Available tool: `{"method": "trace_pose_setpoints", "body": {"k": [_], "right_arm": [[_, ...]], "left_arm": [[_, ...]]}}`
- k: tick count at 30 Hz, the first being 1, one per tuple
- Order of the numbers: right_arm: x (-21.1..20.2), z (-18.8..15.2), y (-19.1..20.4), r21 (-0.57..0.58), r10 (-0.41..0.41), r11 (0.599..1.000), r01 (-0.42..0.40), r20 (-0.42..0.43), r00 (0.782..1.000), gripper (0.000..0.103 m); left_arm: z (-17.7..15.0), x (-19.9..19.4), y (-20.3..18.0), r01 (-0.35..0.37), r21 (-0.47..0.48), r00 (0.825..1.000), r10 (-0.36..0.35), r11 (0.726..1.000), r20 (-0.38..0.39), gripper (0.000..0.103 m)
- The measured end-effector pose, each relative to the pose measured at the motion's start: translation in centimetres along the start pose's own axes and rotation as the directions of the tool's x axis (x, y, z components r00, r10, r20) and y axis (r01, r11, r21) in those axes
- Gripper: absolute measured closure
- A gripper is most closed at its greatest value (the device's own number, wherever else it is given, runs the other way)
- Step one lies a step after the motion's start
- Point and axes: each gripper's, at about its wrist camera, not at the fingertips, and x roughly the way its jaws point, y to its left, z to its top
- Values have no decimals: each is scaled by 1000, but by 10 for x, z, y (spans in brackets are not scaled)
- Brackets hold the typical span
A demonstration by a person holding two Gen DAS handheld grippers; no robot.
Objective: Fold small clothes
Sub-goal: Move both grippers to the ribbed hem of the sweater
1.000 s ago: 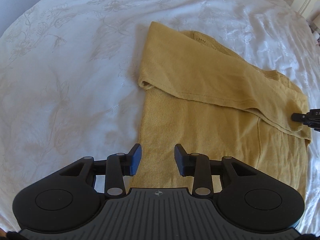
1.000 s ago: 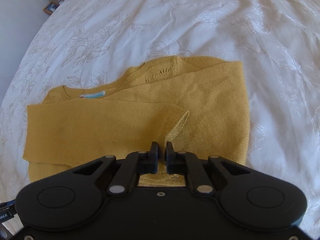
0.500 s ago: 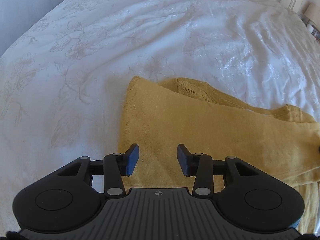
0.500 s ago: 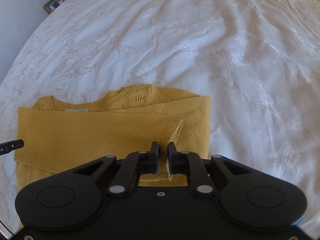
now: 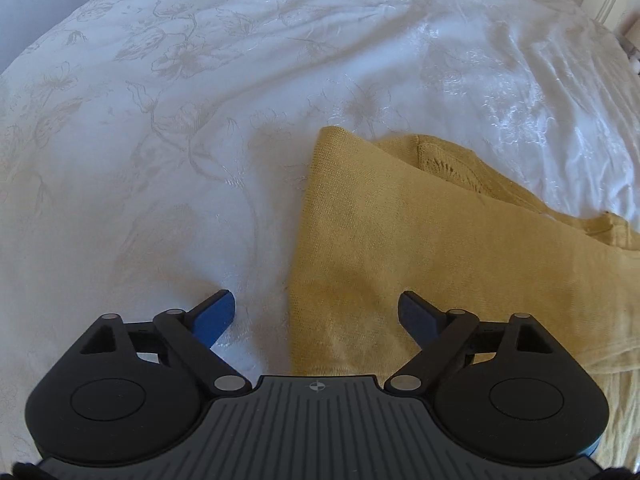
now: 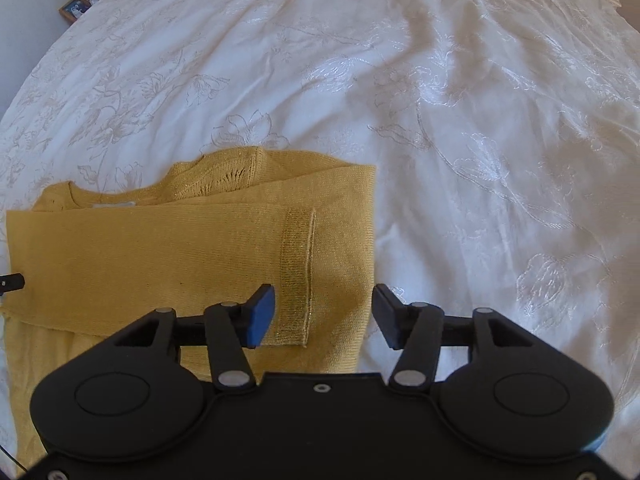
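White embroidered bedspread [image 6: 460, 100] | yellow sweater [image 6: 160, 248], sleeve cuff [image 6: 298, 272] laid across | left gripper [image 5: 316, 314], right gripper [image 6: 324, 314]: fingers spread, holding nothing | risk: next grab snags bedspread w/ knit, shifts cuff.

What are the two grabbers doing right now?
Left gripper: open, holding nothing, over the yellow sweater edge.
Right gripper: open, holding nothing, sleeve cuff released.

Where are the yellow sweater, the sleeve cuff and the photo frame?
yellow sweater [image 6: 160, 256], right wrist view, on the folded-over sleeve.
sleeve cuff [image 6: 296, 272], right wrist view, on the ribbed band at the sleeve's end.
photo frame [image 6: 75, 8], right wrist view, on its front, top left.
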Motion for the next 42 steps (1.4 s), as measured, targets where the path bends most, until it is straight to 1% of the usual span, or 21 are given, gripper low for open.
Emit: {"method": "trace_pose_setpoints", "body": {"k": [1,4,6,8,13,17,19,23,26,29,31,34,39,42], "right_arm": [[-8,-3,-1,6,15,1000,-15,12,1000,33],[-28,-17,-2,10,40,999,-41,30,999,31],[-40,-32,-1,7,44,999,-44,30,999,29],[-49,-51,1,10,48,999,-48,25,999,28],[-69,-110,6,21,49,999,-48,-14,999,27],[-78,-160,10,23,47,999,-45,-73,996,27],[-81,-180,11,27,43,999,-41,-95,995,27],[-92,-215,9,62,57,997,-50,-121,991,27],[-95,-237,11,45,74,997,-69,-139,988,26],[-97,-254,12,13,93,996,-92,-147,985,26],[-100,-264,12,-16,94,995,-97,-141,986,26],[-102,-278,9,-19,100,994,-103,-128,987,19],[-101,-297,7,-23,102,994,-106,-132,986,19],[-99,-303,5,-21,99,994,-103,-134,986,19]], "left_arm": [[-5,-7,1,17,5,1000,-17,1000,2,14],[-27,-29,5,61,30,998,-61,998,10,14],[-46,-43,7,80,45,997,-80,996,5,14],[-67,-55,10,94,61,996,-94,994,-3,14],[-120,-77,20,119,89,992,-116,989,-39,14],[-159,-90,25,143,114,989,-136,983,-66,14],[-179,-98,30,157,123,986,-149,980,-72,14],[-210,-109,32,161,114,986,-154,980,-71,14],[-231,-117,34,154,82,987,-150,985,-58,14],[-247,-123,31,144,62,989,-141,988,-53,14],[-259,-129,30,154,59,987,-151,986,-50,14],[-271,-130,23,153,85,988,-149,985,-51,14],[-282,-132,19,140,110,990,-137,984,-34,14],[-284,-132,18,136,124,991,-133,983,-26,14]]}}
